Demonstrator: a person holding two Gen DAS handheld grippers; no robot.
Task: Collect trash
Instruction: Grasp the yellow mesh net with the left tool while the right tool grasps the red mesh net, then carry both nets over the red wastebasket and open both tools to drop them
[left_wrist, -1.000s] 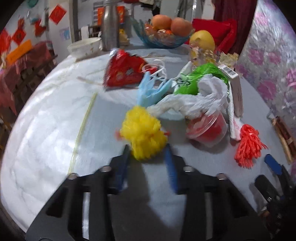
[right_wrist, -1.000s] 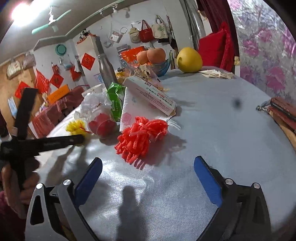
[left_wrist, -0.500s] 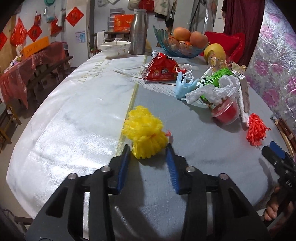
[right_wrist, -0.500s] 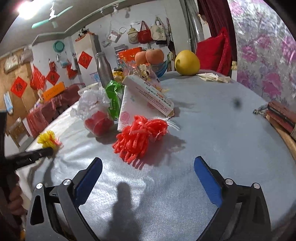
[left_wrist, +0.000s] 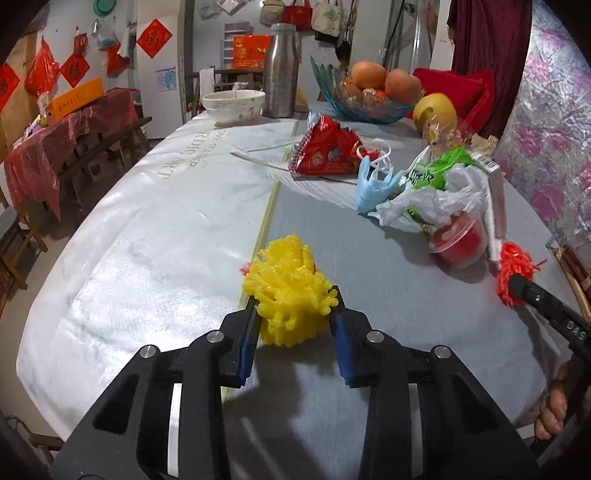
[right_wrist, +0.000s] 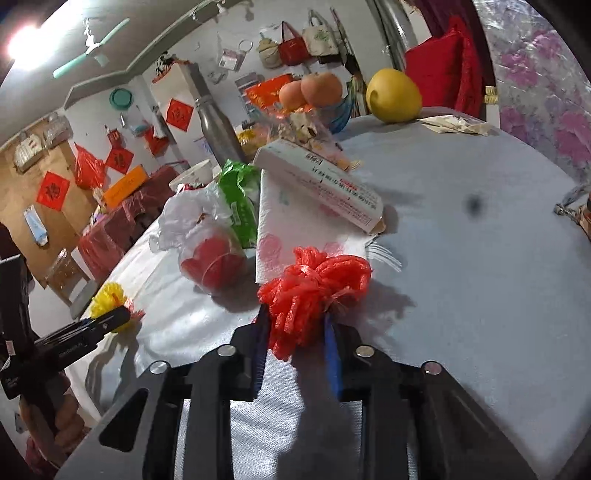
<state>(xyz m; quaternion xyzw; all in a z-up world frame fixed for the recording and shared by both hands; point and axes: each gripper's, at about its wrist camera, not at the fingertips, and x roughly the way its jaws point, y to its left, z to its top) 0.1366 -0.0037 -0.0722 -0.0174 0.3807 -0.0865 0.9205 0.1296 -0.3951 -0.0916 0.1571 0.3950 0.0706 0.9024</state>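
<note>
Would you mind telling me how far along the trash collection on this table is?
Nothing looks binned yet. In hand: the left gripper is closing around the yellow mesh ball, the right gripper around the red mesh ball. Left: red snack bag, white plastic bag, red cup.

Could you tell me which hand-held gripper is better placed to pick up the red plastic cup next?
Right, probably: the red plastic cup lies nearer it. Both are occupied, though.

We cannot see the lower part of the red net (right_wrist: 314, 291), tucked between the blue pads. At lower right of the left view, a hand (left_wrist: 554, 413) is cut off by the edge. The box (right_wrist: 321, 184) print is too small to read.
</note>
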